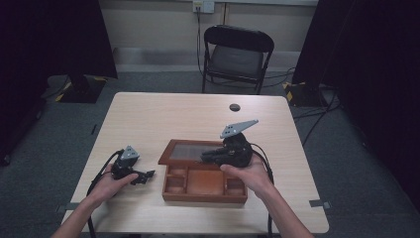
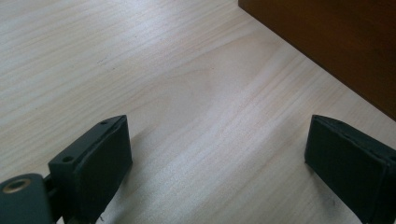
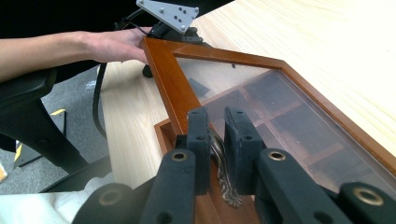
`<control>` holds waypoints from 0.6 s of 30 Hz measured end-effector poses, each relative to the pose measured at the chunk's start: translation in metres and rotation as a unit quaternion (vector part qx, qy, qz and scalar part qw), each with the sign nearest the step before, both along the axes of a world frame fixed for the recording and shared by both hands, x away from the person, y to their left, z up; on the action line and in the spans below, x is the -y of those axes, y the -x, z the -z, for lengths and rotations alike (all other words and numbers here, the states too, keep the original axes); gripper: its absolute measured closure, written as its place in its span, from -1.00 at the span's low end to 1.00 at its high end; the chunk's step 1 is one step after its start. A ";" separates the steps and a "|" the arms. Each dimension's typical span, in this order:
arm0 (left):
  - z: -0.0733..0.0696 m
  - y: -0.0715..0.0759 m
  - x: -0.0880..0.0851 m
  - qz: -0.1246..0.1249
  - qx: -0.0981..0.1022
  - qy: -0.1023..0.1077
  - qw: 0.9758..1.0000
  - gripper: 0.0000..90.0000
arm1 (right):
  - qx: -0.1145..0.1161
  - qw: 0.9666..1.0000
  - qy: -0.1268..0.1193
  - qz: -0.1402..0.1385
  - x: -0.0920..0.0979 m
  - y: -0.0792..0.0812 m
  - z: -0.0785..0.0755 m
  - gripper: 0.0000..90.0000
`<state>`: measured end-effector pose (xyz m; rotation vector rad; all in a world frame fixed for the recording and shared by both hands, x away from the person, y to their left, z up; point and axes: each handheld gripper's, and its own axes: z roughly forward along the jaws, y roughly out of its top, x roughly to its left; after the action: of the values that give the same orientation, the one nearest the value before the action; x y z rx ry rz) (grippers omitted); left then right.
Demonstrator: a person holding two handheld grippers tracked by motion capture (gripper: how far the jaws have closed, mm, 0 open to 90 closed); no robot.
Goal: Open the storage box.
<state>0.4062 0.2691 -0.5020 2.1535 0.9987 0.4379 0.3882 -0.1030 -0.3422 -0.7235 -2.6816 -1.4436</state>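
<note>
Clamped on the small brass handle (image 3: 223,168) at the front edge of the wooden box's (image 1: 204,191) glass lid (image 3: 261,100), my right gripper (image 3: 217,135) could slip off that thin metal and drop the half-raised lid, while my left gripper (image 2: 219,163) rests open beside the box.

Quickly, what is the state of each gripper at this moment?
Left gripper: open, holding nothing.
Right gripper: shut on the metal handle of the box lid.

A light wooden table (image 1: 148,114) stands on grey carpet (image 1: 59,144) — behind it a black folding chair (image 1: 236,57) (empty) against a pale wall (image 1: 158,22), dark curtains (image 1: 49,34) either side.
</note>
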 end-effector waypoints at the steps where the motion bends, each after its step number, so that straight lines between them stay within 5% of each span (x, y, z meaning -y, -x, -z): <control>1: 0.000 0.000 0.000 0.000 0.000 0.000 1.000 -0.85 | 0.000 1.000 0.000 0.000 0.000 0.000 0.000 0.81; 18: 0.000 0.000 0.000 0.000 -0.001 0.001 1.000 -0.85 | 0.003 1.000 -0.005 0.006 0.001 -0.005 -0.007 0.81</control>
<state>0.4061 0.2691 -0.5021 2.1525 1.0003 0.4359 0.3933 -0.1037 -0.3355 -0.7362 -2.6785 -1.4623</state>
